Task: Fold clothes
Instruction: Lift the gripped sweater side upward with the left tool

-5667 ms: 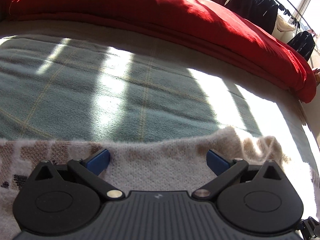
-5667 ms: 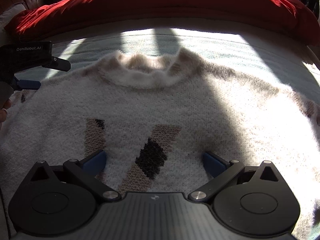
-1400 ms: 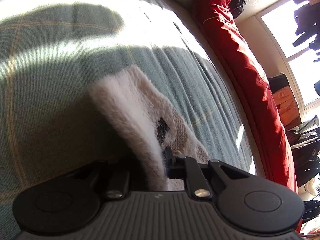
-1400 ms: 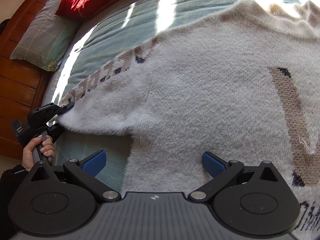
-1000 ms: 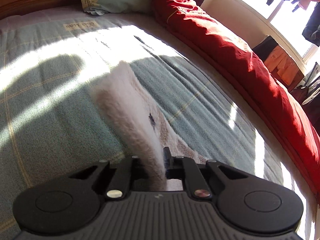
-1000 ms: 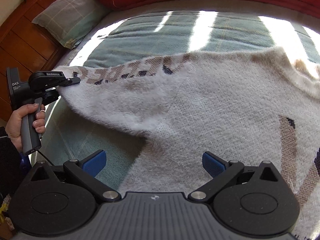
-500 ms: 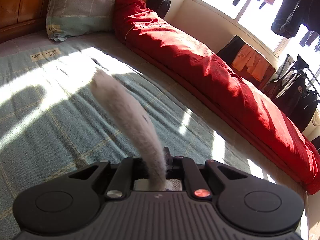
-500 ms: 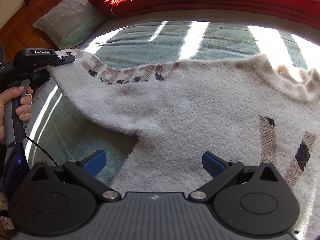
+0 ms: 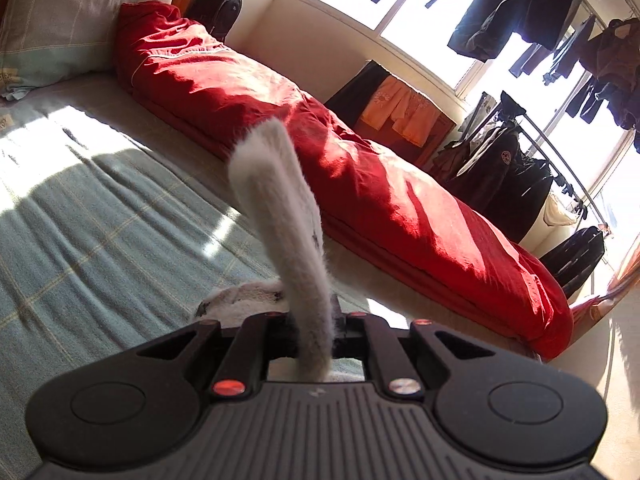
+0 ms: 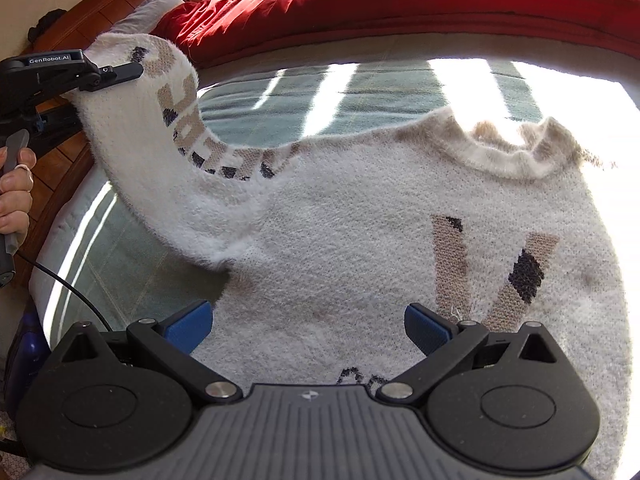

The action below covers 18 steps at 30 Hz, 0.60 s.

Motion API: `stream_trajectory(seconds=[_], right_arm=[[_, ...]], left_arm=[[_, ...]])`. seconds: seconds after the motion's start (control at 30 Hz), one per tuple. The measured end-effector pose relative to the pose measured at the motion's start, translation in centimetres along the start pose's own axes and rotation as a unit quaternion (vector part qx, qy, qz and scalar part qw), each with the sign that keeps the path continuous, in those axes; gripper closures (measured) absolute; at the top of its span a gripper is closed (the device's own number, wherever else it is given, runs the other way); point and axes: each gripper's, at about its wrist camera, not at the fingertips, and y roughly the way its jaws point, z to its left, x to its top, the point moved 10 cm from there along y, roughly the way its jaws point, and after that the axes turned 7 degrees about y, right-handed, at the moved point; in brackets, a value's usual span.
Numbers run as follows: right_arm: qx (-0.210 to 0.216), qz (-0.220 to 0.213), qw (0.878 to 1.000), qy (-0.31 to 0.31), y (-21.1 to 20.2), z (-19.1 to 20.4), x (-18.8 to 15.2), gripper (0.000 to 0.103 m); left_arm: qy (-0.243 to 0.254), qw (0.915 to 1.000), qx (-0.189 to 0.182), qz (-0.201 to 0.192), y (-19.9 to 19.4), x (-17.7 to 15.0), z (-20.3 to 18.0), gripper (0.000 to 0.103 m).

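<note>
The left gripper [image 10: 134, 69] says "GenRobot.AI" and pinches the sleeve [image 10: 152, 152] of one white sweater [image 10: 360, 248]. The right gripper [image 10: 308, 326] is wide open, holding nothing, above the bed [image 10: 360, 92].

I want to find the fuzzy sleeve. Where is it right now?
In the right wrist view the sleeve is at the left, lifted off the bed and pinched in the left tool, curving back down to the sweater.

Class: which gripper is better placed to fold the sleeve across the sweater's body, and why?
Left. The left gripper already clamps the fluffy white knitted sweater's sleeve, lifted off the bed; the right gripper hangs open, holding nothing.
</note>
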Motion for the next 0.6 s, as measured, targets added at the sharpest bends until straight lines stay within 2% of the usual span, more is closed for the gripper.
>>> stream_trajectory(seconds=[0.13,0.43,0.6], right_arm=[[-0.01,-0.01,1.0,0.009,-1.5,-1.7,-0.3,0.0],[-0.042,-0.04,0.998,0.032,-4.6,-6.3,-0.3,0.0],[-0.062,-0.054,0.995,0.059,-6.0,-9.2,-0.2,0.0]], left_arm=[[0.012,0.9997,-0.022,0.0,0.8,-0.4,-3.0,0.096],[0.029,0.9961,-0.08,0.025,3.1,-2.3,-9.5,0.096],[0.041,0.994,-0.096,0.034,4.6,-3.6,-12.4,0.096]])
